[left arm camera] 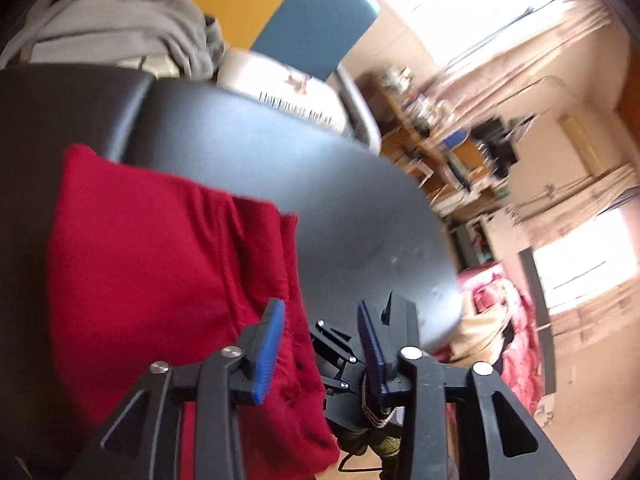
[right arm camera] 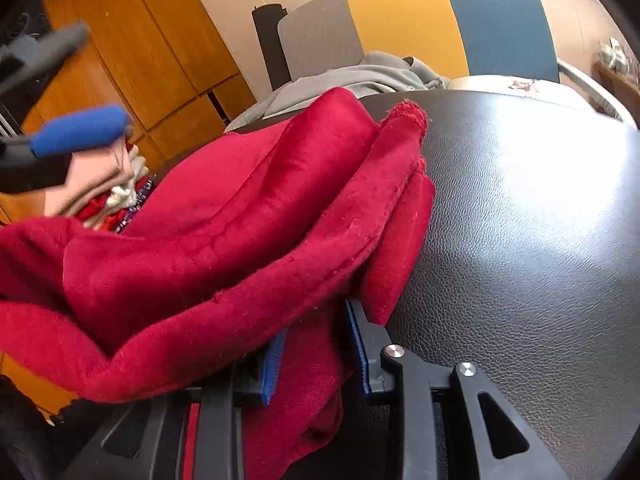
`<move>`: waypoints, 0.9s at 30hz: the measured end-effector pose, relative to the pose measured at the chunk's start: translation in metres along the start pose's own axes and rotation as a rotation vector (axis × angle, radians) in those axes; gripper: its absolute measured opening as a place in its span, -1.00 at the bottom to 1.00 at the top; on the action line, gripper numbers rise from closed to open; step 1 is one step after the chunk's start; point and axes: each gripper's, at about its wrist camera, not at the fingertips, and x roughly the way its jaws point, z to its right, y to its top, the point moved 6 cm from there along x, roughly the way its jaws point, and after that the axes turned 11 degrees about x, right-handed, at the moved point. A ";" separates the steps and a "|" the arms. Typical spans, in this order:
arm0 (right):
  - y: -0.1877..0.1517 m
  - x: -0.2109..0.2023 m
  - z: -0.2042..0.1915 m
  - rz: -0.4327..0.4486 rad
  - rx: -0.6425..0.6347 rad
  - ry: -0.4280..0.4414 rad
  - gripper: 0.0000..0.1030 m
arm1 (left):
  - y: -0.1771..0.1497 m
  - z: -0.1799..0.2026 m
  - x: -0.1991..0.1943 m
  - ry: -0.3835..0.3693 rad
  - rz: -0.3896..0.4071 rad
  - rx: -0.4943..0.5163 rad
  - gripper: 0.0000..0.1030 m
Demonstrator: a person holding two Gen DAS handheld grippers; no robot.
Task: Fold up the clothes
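A red garment (left arm camera: 160, 248) lies folded in layers on a black leather surface (left arm camera: 320, 200). In the left wrist view my left gripper (left arm camera: 320, 340) is open, its blue pads apart, above the garment's right edge with no cloth clearly between them. In the right wrist view the red garment (right arm camera: 240, 220) is bunched in thick folds, and my right gripper (right arm camera: 316, 356) has cloth lying between its blue pads, which stand a little apart. The left gripper's blue pad (right arm camera: 80, 130) shows blurred at the far left.
A grey garment (left arm camera: 132, 36) lies piled behind the black surface (right arm camera: 520, 220), by a chair with yellow and blue back (right arm camera: 452, 20). Wooden cabinets (right arm camera: 132, 60) stand left. A white printed item (left arm camera: 288, 88) lies beyond the surface. Cluttered shelves (left arm camera: 452, 152) and pink bedding (left arm camera: 504, 320) are at right.
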 end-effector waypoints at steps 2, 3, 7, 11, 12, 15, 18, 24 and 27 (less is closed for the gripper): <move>0.000 -0.003 -0.003 0.007 -0.025 -0.036 -0.43 | 0.001 -0.019 -0.021 0.019 0.052 -0.008 0.06; 0.000 -0.004 -0.005 0.010 -0.038 -0.054 -0.43 | 0.001 -0.030 -0.031 0.035 0.076 -0.012 0.06; -0.003 -0.011 -0.006 0.019 -0.060 -0.090 -0.40 | -0.019 -0.095 -0.052 0.127 0.109 -0.095 0.05; -0.012 -0.030 -0.004 0.013 -0.066 -0.135 -0.35 | -0.050 -0.143 -0.061 0.204 0.109 -0.140 0.05; -0.016 -0.039 -0.003 0.000 -0.077 -0.146 -0.35 | -0.056 -0.150 -0.062 0.226 0.108 -0.136 0.05; -0.018 -0.069 -0.007 -0.019 -0.104 -0.135 -0.34 | -0.070 -0.160 -0.062 0.245 0.116 -0.128 0.05; -0.015 -0.093 -0.027 -0.051 -0.138 -0.060 -0.25 | -0.081 -0.167 -0.066 0.266 0.133 -0.100 0.04; -0.008 -0.068 -0.075 -0.206 -0.227 0.017 0.02 | -0.085 -0.155 -0.054 0.266 0.136 -0.034 0.04; -0.004 -0.056 -0.099 -0.283 -0.271 0.056 0.01 | -0.075 -0.141 -0.050 0.255 0.154 0.003 0.05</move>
